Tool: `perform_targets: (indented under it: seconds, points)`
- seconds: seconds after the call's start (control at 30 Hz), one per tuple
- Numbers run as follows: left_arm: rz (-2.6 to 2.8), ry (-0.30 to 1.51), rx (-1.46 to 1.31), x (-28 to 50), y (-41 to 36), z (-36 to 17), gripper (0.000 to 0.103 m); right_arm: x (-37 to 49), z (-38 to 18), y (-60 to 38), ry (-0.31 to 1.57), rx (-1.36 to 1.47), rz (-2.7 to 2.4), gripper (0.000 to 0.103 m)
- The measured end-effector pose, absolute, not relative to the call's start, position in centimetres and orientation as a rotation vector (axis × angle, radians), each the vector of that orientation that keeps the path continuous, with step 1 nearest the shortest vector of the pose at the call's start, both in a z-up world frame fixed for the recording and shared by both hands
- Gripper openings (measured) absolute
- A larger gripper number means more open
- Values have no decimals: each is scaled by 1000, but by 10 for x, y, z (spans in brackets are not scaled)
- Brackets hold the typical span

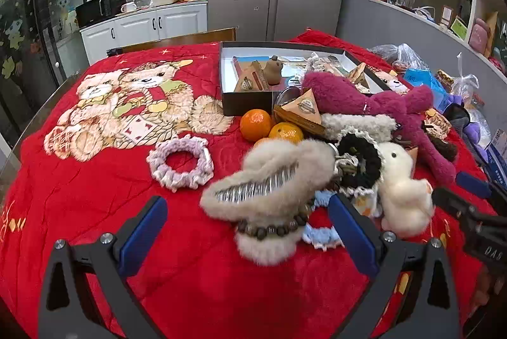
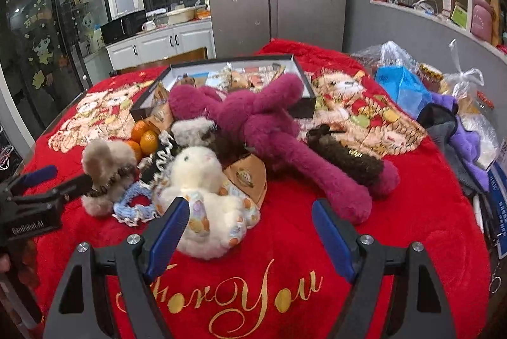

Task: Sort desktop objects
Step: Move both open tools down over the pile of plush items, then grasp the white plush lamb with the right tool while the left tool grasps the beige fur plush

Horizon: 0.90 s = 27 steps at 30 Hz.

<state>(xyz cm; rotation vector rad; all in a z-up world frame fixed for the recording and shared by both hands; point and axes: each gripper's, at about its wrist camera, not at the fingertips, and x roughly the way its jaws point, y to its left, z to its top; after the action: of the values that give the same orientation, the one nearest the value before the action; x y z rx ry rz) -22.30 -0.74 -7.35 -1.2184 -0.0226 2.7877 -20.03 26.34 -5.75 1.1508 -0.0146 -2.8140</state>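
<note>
A pile of objects lies on the red blanket (image 1: 95,212). My left gripper (image 1: 247,201) is open, its blue pads on either side of a beige fluffy hair claw (image 1: 263,190) without touching it; a wooden bead bracelet (image 1: 272,228) lies against the claw. My right gripper (image 2: 250,205) is open just in front of a white plush rabbit (image 2: 202,180), its left pad overlapping the rabbit's side. Behind it lie a magenta plush toy (image 2: 269,123), oranges (image 1: 256,125) and a black box (image 1: 247,101) with small items. Each gripper shows in the other's view: right gripper (image 1: 456,190), left gripper (image 2: 63,177).
A lilac scrunchie (image 1: 180,163) lies alone left of the pile; a light blue scrunchie (image 2: 133,202) and a triangular cardboard packet (image 2: 248,177) flank the rabbit. A brown fuzzy clip (image 2: 348,158) rests on the magenta toy. Plastic bags (image 2: 402,85) and a purple cloth (image 2: 462,142) crowd the right edge.
</note>
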Motion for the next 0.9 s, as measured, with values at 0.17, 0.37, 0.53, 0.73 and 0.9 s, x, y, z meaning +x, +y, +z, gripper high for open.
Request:
perform_targets:
  seconds: [0.17, 0.37, 0.53, 0.73, 0.9]
  points:
    - [2784, -5, -1250, -243, -7, -86, 102, -210, -69, 264, -30, 1145, -2794, 82]
    - [2741, -51, -1252, -251, -15, -101, 102, -215, -70, 266, -29, 1126, -2782, 82]
    - [2713, -51, -1219, -249, -15, -101, 91, -206, -68, 263, -32, 1115, -2745, 82]
    - [2671, -48, -1213, -246, -13, -101, 54, -209, -84, 246, 66, 1161, -2686, 82]
    - [2666, -28, -1185, -243, -10, -100, 46, -215, -94, 248, -5, 1176, -2643, 82]
